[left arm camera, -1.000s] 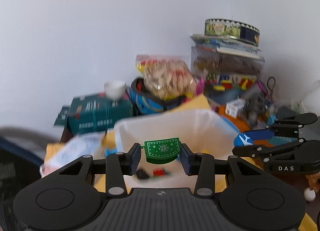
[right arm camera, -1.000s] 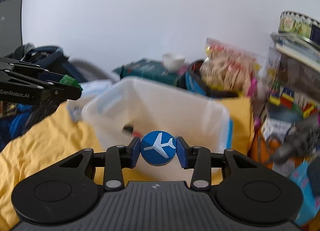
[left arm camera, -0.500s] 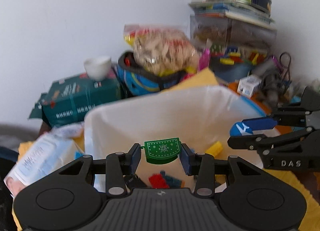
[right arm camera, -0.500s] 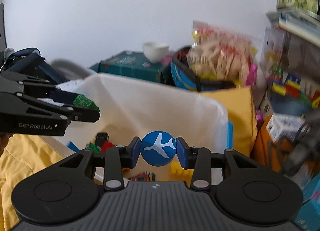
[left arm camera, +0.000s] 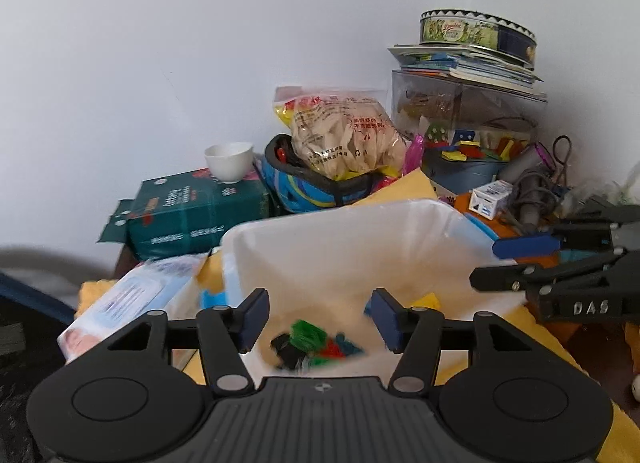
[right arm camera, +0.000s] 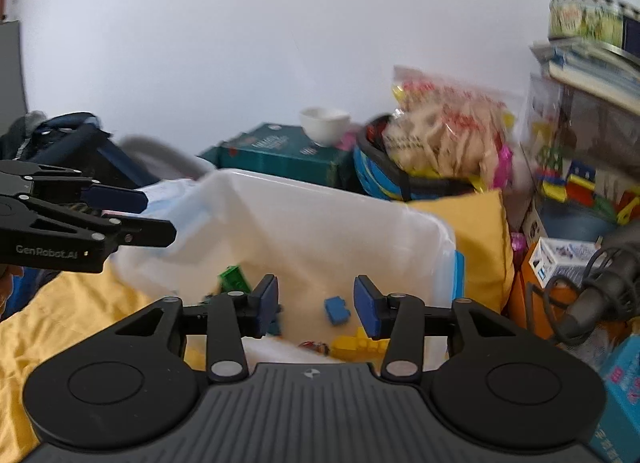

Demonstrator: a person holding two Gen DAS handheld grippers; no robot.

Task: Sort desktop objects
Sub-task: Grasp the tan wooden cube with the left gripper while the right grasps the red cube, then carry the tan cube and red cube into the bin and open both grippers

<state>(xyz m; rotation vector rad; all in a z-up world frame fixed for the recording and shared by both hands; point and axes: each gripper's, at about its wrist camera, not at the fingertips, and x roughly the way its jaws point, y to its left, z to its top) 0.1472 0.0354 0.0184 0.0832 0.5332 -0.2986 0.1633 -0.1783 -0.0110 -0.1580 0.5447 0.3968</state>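
Nothing sits between the pads of the left gripper point(left arm camera: 316, 319) or the right gripper point(right arm camera: 316, 305); both sets of jaws are opening over the white plastic bin point(left arm camera: 344, 231). Small toy blocks lie on the bin's floor, among them a blurred green piece point(left arm camera: 306, 333), a blue block point(right arm camera: 337, 310) and a yellow one point(right arm camera: 354, 343). The bin stands on a yellow cloth point(right arm camera: 60, 327), with a green box point(left arm camera: 192, 215) and a white cup point(left arm camera: 229, 161) behind it
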